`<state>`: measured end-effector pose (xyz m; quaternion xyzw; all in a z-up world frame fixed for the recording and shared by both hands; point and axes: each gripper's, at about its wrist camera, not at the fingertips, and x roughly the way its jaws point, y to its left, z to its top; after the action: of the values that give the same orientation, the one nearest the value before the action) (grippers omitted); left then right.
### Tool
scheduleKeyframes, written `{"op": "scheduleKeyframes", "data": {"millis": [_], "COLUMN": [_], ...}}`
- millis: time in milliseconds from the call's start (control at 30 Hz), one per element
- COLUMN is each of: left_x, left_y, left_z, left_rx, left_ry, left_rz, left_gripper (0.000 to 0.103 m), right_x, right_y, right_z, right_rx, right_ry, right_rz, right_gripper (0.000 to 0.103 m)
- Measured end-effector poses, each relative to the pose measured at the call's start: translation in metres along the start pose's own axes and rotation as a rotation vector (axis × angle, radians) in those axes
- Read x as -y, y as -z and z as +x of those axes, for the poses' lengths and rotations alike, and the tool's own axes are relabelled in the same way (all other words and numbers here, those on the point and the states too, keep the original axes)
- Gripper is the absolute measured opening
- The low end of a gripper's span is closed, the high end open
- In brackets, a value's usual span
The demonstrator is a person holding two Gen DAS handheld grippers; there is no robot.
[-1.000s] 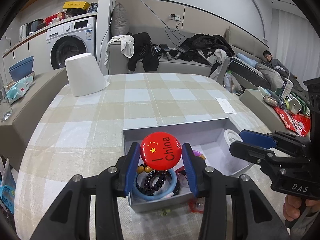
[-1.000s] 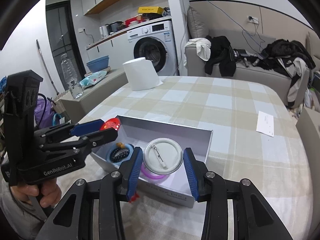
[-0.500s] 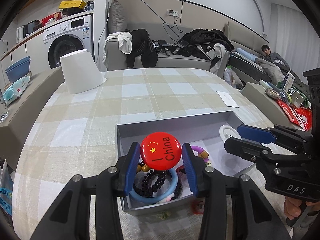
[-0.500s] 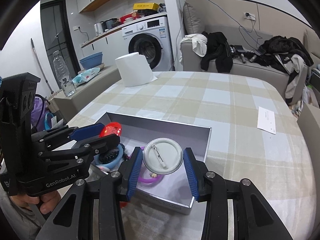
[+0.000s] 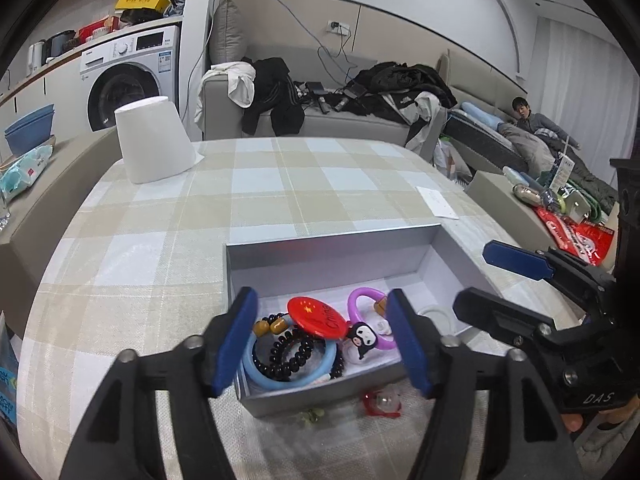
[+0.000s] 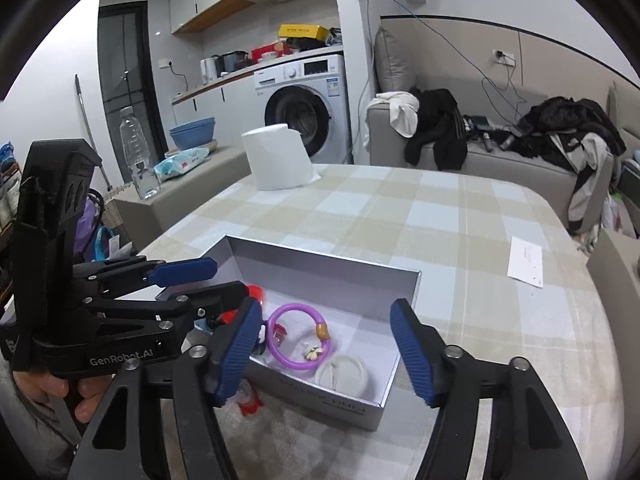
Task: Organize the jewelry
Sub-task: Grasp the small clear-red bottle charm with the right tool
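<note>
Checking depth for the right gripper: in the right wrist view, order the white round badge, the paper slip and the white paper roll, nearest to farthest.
From the right gripper:
1. White round badge, in the box, just ahead.
2. Paper slip, on the tablecloth, far right.
3. White paper roll, at the table's far left edge.

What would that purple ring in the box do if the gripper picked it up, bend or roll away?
The purple ring looks like hard, smooth plastic, so it probably stays stiff and could slip between the pads. It is thin and hollow, likely light. Being round, it might roll if dropped on edge, though the box walls would stop it.
</note>
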<state>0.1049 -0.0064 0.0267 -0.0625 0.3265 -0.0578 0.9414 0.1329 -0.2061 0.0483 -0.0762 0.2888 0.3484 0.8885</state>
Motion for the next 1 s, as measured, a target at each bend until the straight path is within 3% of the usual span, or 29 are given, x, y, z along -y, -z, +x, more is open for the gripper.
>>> {"op": "scheduleKeyframes", "data": {"millis": [67, 133, 233, 400, 733, 1000], "left_x": [0.001, 0.001, 0.001, 0.001, -0.012, -0.013], "left_y": [0.002, 0.005, 0.014, 0.032, 0.048, 0.053], "left_z": [-0.008, -0.016, -0.028, -0.039, -0.031, -0.029], "left_rx": [0.024, 0.036, 0.051, 0.061, 0.008, -0.007], "left_ry": [0.003, 0.004, 0.009, -0.026, -0.067, -0.071], "left_rz": [-0.003, -0.011, -0.014, 0.005, -0.029, -0.034], "left_gripper": [0.080, 0.090, 0.102, 0.102, 0.102, 0.102], "right_x": [0.001, 0.003, 0.001, -0.005, -0.004, -0.006], "right_y": [0.002, 0.006, 0.010, 0.023, 0.041, 0.049], "right_z": [-0.005, -0.015, -0.028, -0.043, -0.030, -0.024], "right_rx": [0.009, 0.040, 0.072, 0.087, -0.019, -0.047], "right_ry": [0.001, 0.004, 0.019, -0.006, -0.007, -0.031], "right_rz": [0.015, 0.036, 0.034, 0.042, 0.070, 0.068], "right_gripper": [0.091, 0.103, 0.103, 0.103, 0.103, 0.103]}}
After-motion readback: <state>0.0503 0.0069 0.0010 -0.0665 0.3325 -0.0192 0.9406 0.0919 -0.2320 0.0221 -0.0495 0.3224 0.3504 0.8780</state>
